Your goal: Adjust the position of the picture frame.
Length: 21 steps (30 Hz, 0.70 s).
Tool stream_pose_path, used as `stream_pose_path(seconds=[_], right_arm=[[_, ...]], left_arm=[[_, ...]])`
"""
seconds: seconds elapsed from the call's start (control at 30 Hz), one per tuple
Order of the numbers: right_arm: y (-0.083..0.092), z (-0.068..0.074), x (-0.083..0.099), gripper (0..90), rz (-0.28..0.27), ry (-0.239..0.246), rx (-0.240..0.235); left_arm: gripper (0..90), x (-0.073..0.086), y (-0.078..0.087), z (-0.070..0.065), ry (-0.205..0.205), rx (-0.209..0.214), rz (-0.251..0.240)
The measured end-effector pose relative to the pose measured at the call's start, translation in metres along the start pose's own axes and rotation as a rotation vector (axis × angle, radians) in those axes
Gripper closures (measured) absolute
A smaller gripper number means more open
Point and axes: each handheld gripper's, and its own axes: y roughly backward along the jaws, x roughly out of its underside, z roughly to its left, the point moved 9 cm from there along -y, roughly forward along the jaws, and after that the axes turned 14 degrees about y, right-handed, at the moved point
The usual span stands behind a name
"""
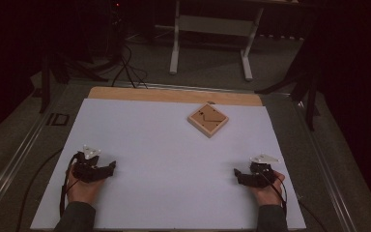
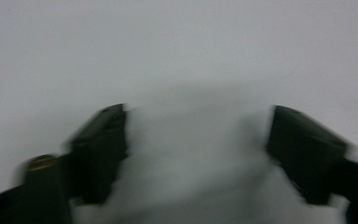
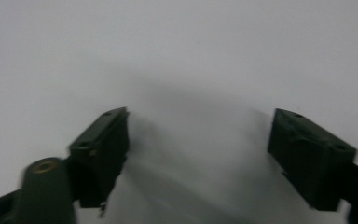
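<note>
Item one, left tool (image 1: 110,168): held low at the near left of the white surface (image 1: 164,159), jaws spread wide and empty, nothing but bare white sheet between them in the left gripper view (image 2: 196,140). Item two, right tool (image 1: 236,174): held low at the near right of the same surface, jaws likewise released and empty in the right gripper view (image 3: 198,144). Item three, square wooden puzzle board (image 1: 207,119): lying flat, turned cornerwise, toward the far side of the surface right of centre, well apart from both tools. Item four, bare wooden strip (image 1: 174,94): along the far edge of the surface.
</note>
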Motion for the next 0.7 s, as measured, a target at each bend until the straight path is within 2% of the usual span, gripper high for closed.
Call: stream_pose_path(seconds=[0.03,0.07,0.13,0.17,0.2,0.23,0.27,0.37,0.47,0.7], right_arm=[[0.0,0.0,0.0,22.1,0.0,0.0,0.0],[0.005,0.0,-0.003,25.7,-0.027,0.041,0.035],[0.011,0.0,-0.009,28.7,-0.073,0.042,0.037],[0.011,0.0,-0.009,28.7,-0.073,0.042,0.037],[0.016,0.0,-0.012,28.7,-0.101,0.031,0.034],[0.016,0.0,-0.012,29.4,-0.101,0.031,0.034],[0.024,-0.001,-0.017,30.5,-0.143,0.025,0.039],[0.028,-0.001,-0.02,30.4,-0.17,0.025,0.039],[0.031,-0.001,-0.023,30.4,-0.185,0.033,0.048],[0.034,-0.001,-0.026,31.1,-0.208,0.04,0.055]], left_arm=[[41.8,0.0,0.0,0.0,0.0,0.0,0.0],[43.7,-0.002,0.004,0.001,-0.015,-0.015,-0.018],[46.1,-0.007,0.013,0.0,-0.016,0.015,-0.069],[46.5,-0.007,0.013,0.0,-0.016,0.015,-0.069],[46.5,-0.007,0.013,0.0,-0.016,0.015,-0.069],[46.5,-0.016,0.028,-0.001,0.018,0.076,-0.146],[47.2,-0.018,0.033,-0.001,0.025,0.09,-0.174],[46.5,-0.022,0.043,0.001,0.049,0.129,-0.216],[46.4,-0.022,0.045,0.001,0.046,0.138,-0.22],[45.6,-0.022,0.045,0.0,0.031,0.13,-0.22]])
